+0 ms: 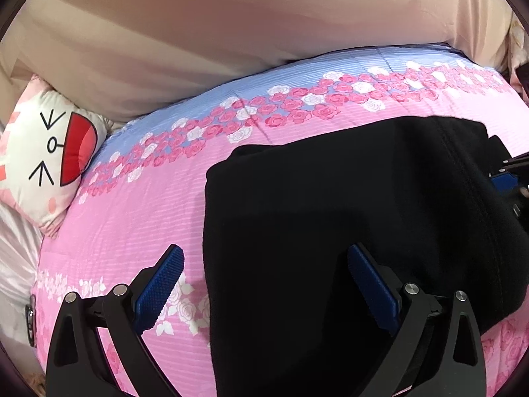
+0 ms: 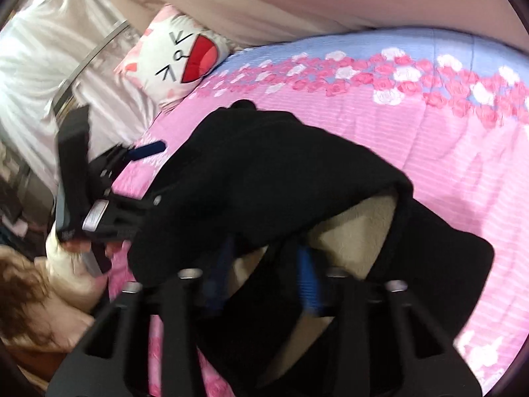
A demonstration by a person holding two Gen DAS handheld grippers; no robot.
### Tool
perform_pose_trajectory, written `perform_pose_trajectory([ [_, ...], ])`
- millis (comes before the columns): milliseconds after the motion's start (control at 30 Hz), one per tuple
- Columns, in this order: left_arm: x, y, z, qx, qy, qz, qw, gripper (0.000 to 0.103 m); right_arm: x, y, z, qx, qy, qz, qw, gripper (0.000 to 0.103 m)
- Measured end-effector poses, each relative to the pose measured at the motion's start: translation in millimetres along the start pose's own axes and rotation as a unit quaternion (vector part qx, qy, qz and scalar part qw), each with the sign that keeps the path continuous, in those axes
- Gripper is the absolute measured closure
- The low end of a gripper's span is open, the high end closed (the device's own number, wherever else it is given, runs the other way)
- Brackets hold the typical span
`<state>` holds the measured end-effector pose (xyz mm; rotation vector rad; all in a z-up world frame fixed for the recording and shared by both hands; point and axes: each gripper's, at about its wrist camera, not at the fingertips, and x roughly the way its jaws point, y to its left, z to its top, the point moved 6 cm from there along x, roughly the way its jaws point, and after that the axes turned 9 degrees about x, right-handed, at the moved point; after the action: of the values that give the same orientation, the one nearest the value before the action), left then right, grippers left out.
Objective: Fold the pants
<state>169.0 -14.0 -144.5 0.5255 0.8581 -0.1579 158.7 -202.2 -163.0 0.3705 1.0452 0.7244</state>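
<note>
The black pants [image 1: 330, 225] lie on the bed's pink floral quilt [image 1: 139, 211], bunched into a broad dark mass, with a stitched seam running down the right part in the left wrist view. In the right wrist view one edge of the pants [image 2: 264, 178] is lifted and turned back, so a cream fleece lining [image 2: 357, 231] shows underneath. The right gripper [image 2: 264, 278] has that raised edge between its blue pads; its jaws stand close together on the black cloth, though motion blur hides the exact contact. The left gripper [image 1: 264, 284] hovers over the near left edge of the pants with its jaws wide apart, the left pad above bare quilt, the right pad above the black cloth, nothing clamped. From the right wrist camera that left gripper [image 2: 145, 152] appears at the left side of the pants, with a hand [image 2: 82, 248] on its handle below. A band of pink and white roses crosses the quilt where it turns pale blue. At the head of the bed sits a cartoon cat pillow [image 1: 43, 165] beside a beige cover [image 1: 231, 33].
</note>
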Motion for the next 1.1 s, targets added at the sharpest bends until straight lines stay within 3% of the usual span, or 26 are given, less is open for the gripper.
perform_pose_trajectory([
  [233, -14, -6, 20, 0.01, -0.037, -0.012, 0.9992, 0.005, -72, -8, -18, 0.064, -0.083, -0.033, 0.994, 0.093],
  [267, -11, -11, 21, 0.017, -0.037, -0.014, 0.9991, 0.005, -79, -15, -21, 0.075, -0.096, -0.044, 0.992, 0.1],
  [333, 1, -19, 20, 0.028, -0.026, -0.014, 0.9992, 0.005, -94, -54, -40, 0.143, -0.124, -0.07, 0.98, 0.102],
  [400, 9, -23, 16, 0.023, -0.023, -0.009, 0.9994, 0.005, -88, -83, -60, 0.177, -0.117, -0.087, 0.973, 0.103],
  [467, 6, -20, 16, 0.01, -0.027, -0.015, 0.9995, 0.005, -92, -88, -66, 0.206, -0.142, -0.046, 0.967, 0.103],
  [533, -1, -15, 16, 0.006, -0.027, -0.022, 0.9994, 0.005, -102, -76, -61, 0.193, -0.162, -0.041, 0.967, 0.096],
  [667, -14, -7, 11, 0.006, -0.035, -0.019, 0.9992, 0.005, -85, -39, -37, 0.103, -0.121, -0.072, 0.985, 0.096],
  [833, -20, -6, 3, 0.007, -0.033, -0.018, 0.9993, 0.005, -49, -28, -29, 0.055, -0.059, -0.09, 0.993, 0.093],
  [900, -20, -5, 0, 0.008, -0.03, -0.015, 0.9994, 0.005, -47, -24, -28, 0.053, -0.053, -0.083, 0.994, 0.086],
  [1033, -19, -3, 0, 0.004, -0.027, -0.017, 0.9995, 0.005, -55, -25, -33, 0.062, -0.052, -0.061, 0.995, 0.084],
  [1100, -18, -3, 3, 0.005, -0.027, -0.017, 0.9995, 0.005, -54, -30, -33, 0.085, -0.043, -0.027, 0.995, 0.071],
])
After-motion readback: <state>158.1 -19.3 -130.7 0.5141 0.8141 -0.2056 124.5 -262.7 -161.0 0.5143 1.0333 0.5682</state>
